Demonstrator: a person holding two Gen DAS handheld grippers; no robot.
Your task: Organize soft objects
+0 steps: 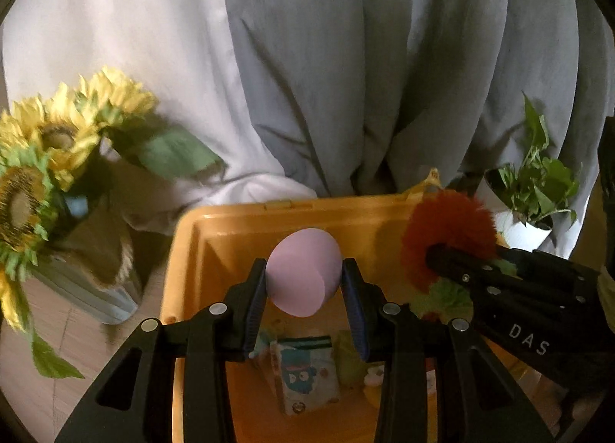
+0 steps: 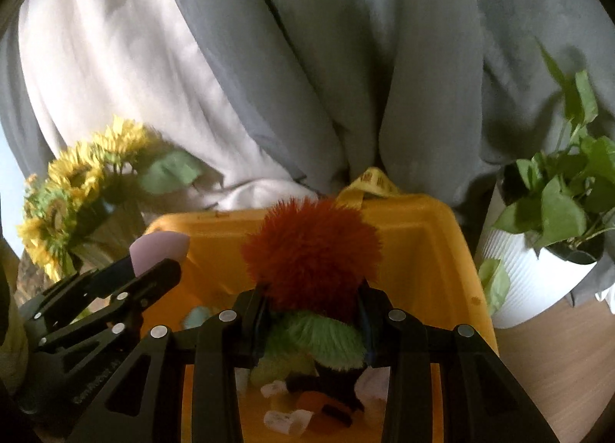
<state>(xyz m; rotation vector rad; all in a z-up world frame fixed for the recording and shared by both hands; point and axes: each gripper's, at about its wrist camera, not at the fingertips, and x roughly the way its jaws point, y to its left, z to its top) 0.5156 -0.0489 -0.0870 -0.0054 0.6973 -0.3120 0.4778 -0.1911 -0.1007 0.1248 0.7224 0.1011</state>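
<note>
My left gripper [image 1: 304,281] is shut on a pink egg-shaped sponge [image 1: 303,270] and holds it above the open yellow bin [image 1: 230,220]. It also shows at the left of the right wrist view [image 2: 161,254] with the sponge [image 2: 157,249]. My right gripper [image 2: 312,312] is shut on a fluffy red and green plush toy [image 2: 311,251] and holds it over the same bin [image 2: 423,235]. In the left wrist view that gripper [image 1: 434,254] comes in from the right with the plush [image 1: 446,228]. Small soft items [image 1: 307,370] lie in the bin's bottom.
A bunch of sunflowers [image 1: 42,158] in a vase stands left of the bin. A green plant in a white ribbed pot [image 2: 538,274] stands to the right. Grey and white curtains [image 1: 346,58] hang behind. The floor [image 2: 549,358] is wood.
</note>
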